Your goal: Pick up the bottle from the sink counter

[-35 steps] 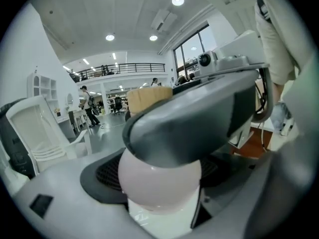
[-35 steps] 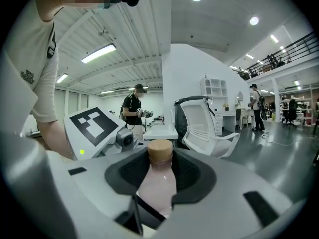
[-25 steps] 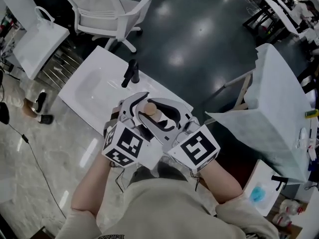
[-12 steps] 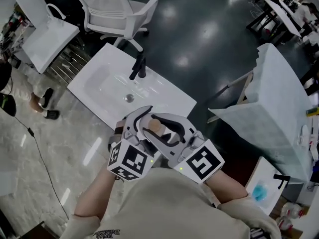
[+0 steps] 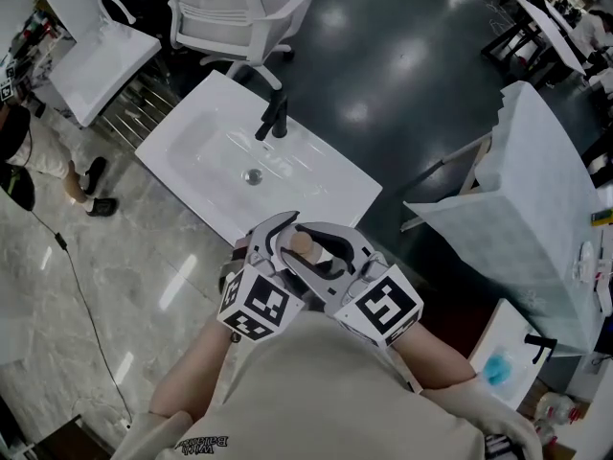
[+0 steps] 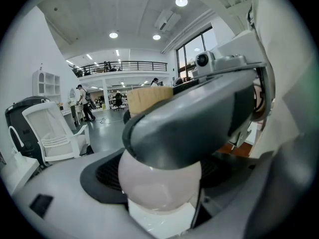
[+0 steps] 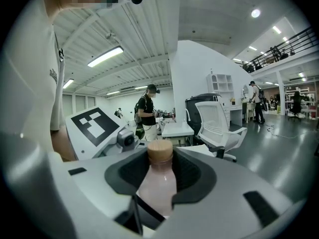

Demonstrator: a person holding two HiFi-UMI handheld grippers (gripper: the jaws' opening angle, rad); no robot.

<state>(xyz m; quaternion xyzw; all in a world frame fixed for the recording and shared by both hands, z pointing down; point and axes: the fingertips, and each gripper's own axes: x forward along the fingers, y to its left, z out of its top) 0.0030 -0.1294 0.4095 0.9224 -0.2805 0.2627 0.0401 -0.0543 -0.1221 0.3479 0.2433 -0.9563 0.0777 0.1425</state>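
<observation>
A pale pink bottle (image 5: 301,245) with a tan cap is held up in front of the person's chest, away from the white sink counter (image 5: 316,195). Both grippers close around it from opposite sides. My right gripper (image 5: 322,249) is shut on the bottle (image 7: 158,183), which stands upright between its dark pads with the cap (image 7: 159,151) above them. My left gripper (image 5: 285,241) also has its pads against the bottle's round body (image 6: 159,188). In the left gripper view the right gripper's dark jaw crosses over the bottle and hides its neck.
The sink basin (image 5: 201,151) with a black faucet (image 5: 273,118) and a drain (image 5: 253,174) lies ahead and to the left. A white office chair (image 5: 230,8) stands behind it. A white-covered table (image 5: 536,190) is at the right. People stand in the background.
The sink counter has slid farther from the grippers in the head view and its drain now shows. Both grippers keep the bottle close to the chest, unchanged in grip.
</observation>
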